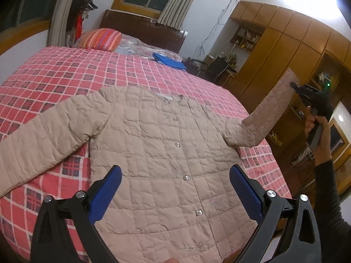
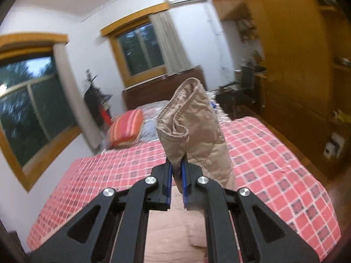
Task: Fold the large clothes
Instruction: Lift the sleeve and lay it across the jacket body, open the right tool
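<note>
A beige quilted jacket [image 1: 158,153] lies front up on the red checked bedspread [image 1: 65,70], buttons closed, its left sleeve [image 1: 41,140] spread flat. My left gripper [image 1: 175,175] hovers open above the jacket's lower front, blue pads wide apart and holding nothing. The right sleeve [image 1: 269,107] is lifted off the bed and stretched up to the right. My right gripper [image 2: 176,168] is shut on that sleeve's cuff [image 2: 190,127], which stands crumpled above the fingertips. In the left wrist view the right gripper [image 1: 295,86] shows at the sleeve's end, held by a person's hand [image 1: 316,122].
A striped orange pillow [image 1: 102,38] and a blue folded item [image 1: 169,61] lie near the headboard. Wooden wardrobes [image 1: 285,50] line the right wall past the bed's right edge. Windows [image 2: 142,48] are behind. Bare bedspread [image 2: 274,153] stretches beyond the jacket.
</note>
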A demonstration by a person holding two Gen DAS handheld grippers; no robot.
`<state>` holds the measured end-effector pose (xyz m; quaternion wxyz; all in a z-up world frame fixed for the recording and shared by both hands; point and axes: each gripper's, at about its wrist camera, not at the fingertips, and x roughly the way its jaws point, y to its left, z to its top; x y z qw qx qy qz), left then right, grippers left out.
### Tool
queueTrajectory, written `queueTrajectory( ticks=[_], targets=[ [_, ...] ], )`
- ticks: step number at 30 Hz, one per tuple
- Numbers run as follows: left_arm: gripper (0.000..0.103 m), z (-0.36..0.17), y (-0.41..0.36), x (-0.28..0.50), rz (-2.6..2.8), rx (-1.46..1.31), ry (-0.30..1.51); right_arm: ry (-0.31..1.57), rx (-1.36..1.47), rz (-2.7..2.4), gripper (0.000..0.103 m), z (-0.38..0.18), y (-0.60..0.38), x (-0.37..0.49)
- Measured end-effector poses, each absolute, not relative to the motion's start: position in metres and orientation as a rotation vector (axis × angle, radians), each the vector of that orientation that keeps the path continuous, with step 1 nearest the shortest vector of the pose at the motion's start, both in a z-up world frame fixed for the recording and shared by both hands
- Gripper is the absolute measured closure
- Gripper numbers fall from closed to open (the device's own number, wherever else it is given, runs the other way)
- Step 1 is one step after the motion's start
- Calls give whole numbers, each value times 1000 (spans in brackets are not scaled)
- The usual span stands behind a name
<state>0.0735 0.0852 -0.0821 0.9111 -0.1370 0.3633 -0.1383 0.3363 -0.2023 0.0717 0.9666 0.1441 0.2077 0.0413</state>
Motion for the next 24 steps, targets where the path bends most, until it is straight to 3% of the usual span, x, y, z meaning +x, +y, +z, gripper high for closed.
queueTrajectory(
  ticks=[8,21,24],
  targets=[
    [4,-74,103,89,-277,-322,731,506,191,209,96,44,-94,360],
    [4,-109,108,174,-288,-403,827,812,-36,323,96,-116,71,400],
    [4,-128,107,202,-319,-464,888,867,-54,337,90,-144,83,401]
  ],
)
